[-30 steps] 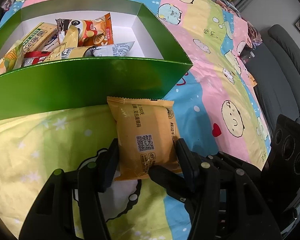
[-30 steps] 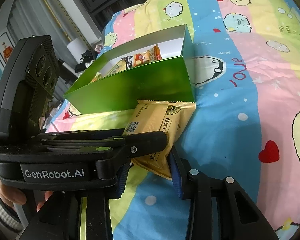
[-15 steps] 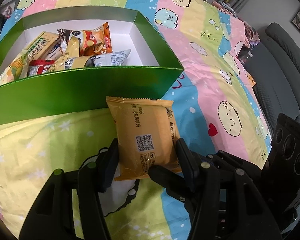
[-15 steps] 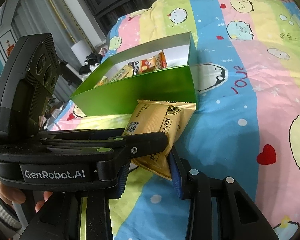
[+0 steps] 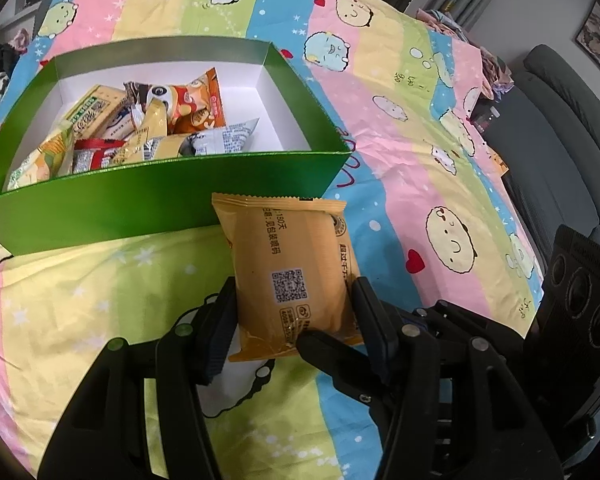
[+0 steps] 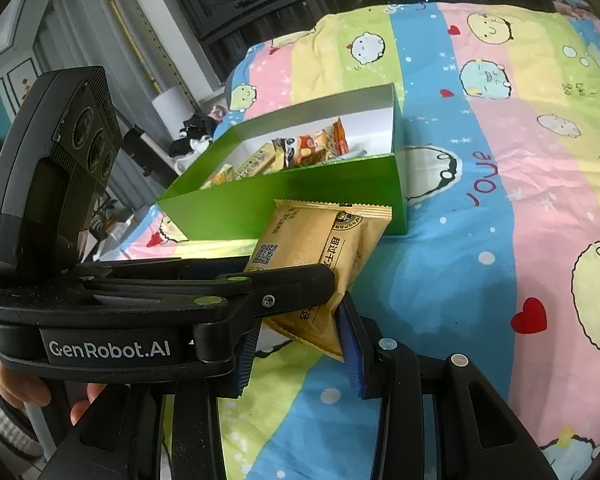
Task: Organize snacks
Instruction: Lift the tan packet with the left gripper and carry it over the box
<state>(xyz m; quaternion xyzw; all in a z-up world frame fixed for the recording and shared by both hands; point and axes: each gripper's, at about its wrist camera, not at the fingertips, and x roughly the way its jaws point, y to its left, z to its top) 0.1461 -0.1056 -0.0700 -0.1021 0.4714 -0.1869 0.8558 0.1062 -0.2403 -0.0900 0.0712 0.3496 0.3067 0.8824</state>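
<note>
An orange-yellow snack packet [image 5: 296, 276] with a QR code is gripped by both grippers at its near end and held in the air in front of the green box [image 5: 160, 200]. My left gripper [image 5: 294, 320] is shut on its sides. My right gripper [image 6: 300, 340] is shut on the same packet [image 6: 320, 248], with the left gripper's finger crossing in front. The green box [image 6: 300, 196] has a white inside and holds several snack packets [image 5: 140, 128] heaped at its left end.
The box stands on a bed with a pastel striped cartoon sheet [image 5: 400, 128]. A grey sofa [image 5: 560, 128] lies to the right of the bed. Dark window frames and clutter [image 6: 196, 136] lie beyond the bed's far edge.
Both grippers have lifted the packet higher and drawn back a little, so the box looks lower and further off and more of its inside shows.
</note>
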